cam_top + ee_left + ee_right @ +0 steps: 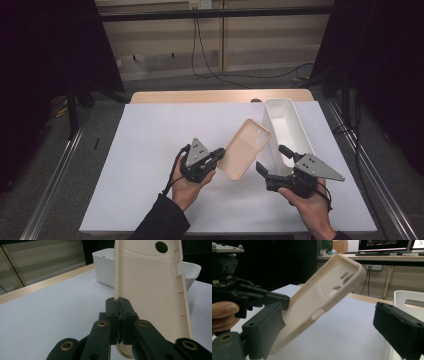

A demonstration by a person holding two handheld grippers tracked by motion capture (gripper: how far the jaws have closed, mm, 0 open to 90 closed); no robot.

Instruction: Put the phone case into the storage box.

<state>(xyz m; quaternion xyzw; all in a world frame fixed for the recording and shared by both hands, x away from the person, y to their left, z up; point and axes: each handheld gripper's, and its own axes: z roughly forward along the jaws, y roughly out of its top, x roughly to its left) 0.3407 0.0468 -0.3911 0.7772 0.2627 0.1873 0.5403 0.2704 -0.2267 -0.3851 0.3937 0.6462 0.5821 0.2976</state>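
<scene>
Dim, dark-edged room; white table sheet evenly lit, close parts soft-focused.

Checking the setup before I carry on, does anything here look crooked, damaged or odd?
Nothing looks damaged or spilled. The phone case hangs tilted above the white sheet, pinched by one edge in the left gripper. The right gripper, fingers open, sits beside it, near the white bin.

Phone case: I see matt beige soft plastic.
Bin: smooth white plastic.
Table cover: matt white paper.
Table edge: pale wood.
</scene>
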